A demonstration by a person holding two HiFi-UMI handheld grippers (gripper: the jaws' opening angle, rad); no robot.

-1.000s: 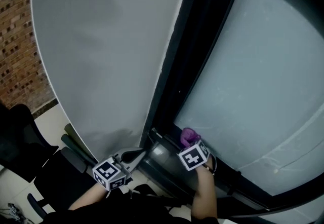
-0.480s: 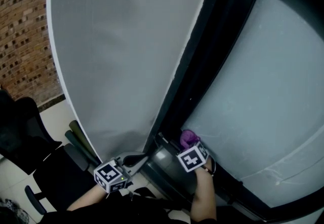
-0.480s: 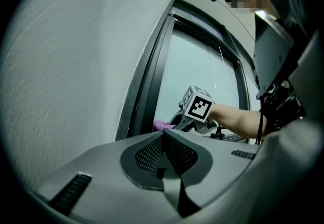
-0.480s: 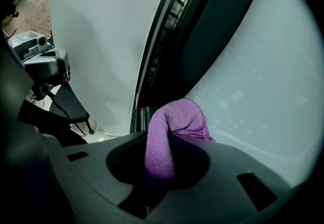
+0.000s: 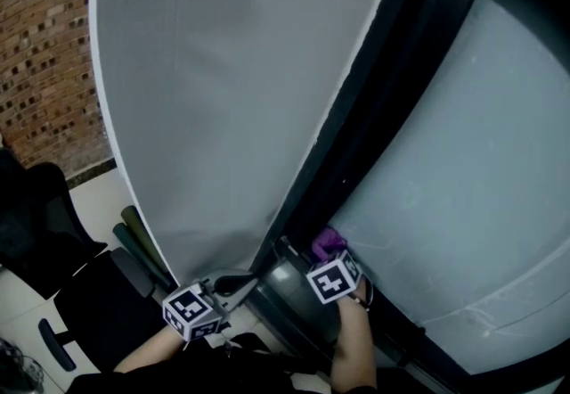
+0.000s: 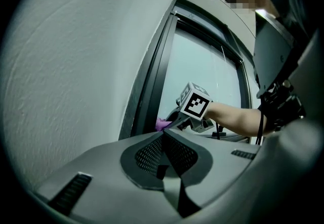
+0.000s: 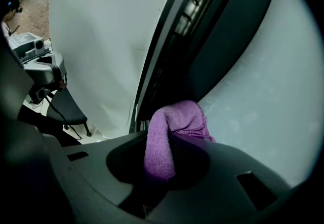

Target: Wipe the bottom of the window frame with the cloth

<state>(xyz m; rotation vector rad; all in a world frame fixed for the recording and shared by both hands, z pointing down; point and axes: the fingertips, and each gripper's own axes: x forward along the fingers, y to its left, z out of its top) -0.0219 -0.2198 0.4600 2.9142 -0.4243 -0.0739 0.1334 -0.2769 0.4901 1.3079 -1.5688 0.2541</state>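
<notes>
Pinching purple cloth [image 7: 169, 132] in right gripper [image 7: 163, 159], clamped on thick fold, loose end poking out at low left corner of window frame [image 5: 356, 151], right by frosted glass [image 5: 463, 169]. Looks soft, light, floppy; best grabbed at bunched fold, then pressed flat to rub. Holding left gripper [image 6: 163, 136] closed, empty, just left of frame by white wall [image 5: 223, 98]. Cannot see bottom of frame well: dark, partly behind gripper and arm [image 5: 352, 352]. Cannot tell if cloth touches it.

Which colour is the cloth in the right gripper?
Purple; the cloth shows best in the right gripper view.
</notes>
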